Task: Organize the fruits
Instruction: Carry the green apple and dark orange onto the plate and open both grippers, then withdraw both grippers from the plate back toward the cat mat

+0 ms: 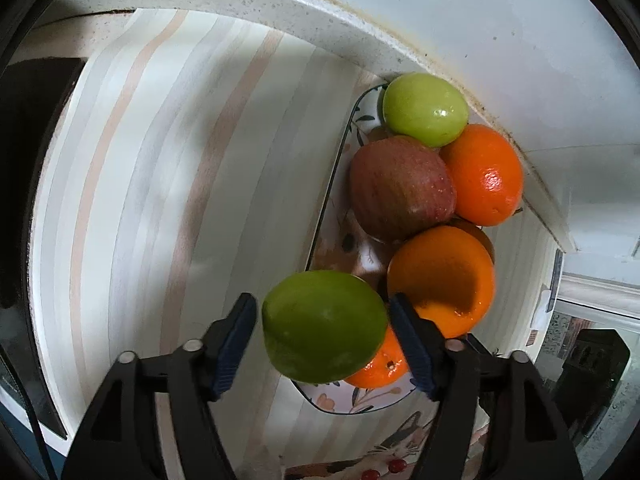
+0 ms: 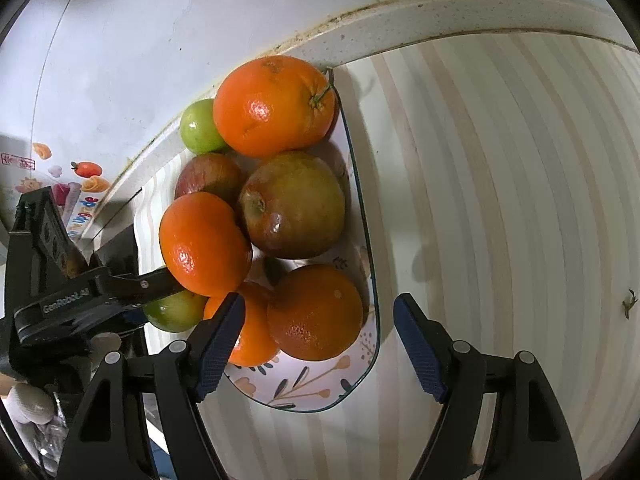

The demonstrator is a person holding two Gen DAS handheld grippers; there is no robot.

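Note:
A floral plate (image 1: 340,400) (image 2: 312,392) by the wall holds several fruits: oranges (image 1: 484,176) (image 2: 276,104), a red apple (image 1: 400,188) (image 2: 294,204) and a small green apple (image 1: 426,108) (image 2: 200,128). My left gripper (image 1: 322,326) has its pads against a larger green apple (image 1: 324,326) at the plate's near edge; it also shows in the right wrist view (image 2: 176,312). The left gripper's body (image 2: 92,288) reaches in from the left there. My right gripper (image 2: 318,324) is open and empty, hovering over an orange (image 2: 316,312) at the plate's near end.
The plate sits on a striped tablecloth (image 1: 180,200) (image 2: 500,200) beside a white wall (image 1: 500,20) with a speckled ledge (image 2: 440,20). A dark object (image 1: 28,180) stands at the far left. A small stem scrap (image 2: 629,304) lies on the cloth at right.

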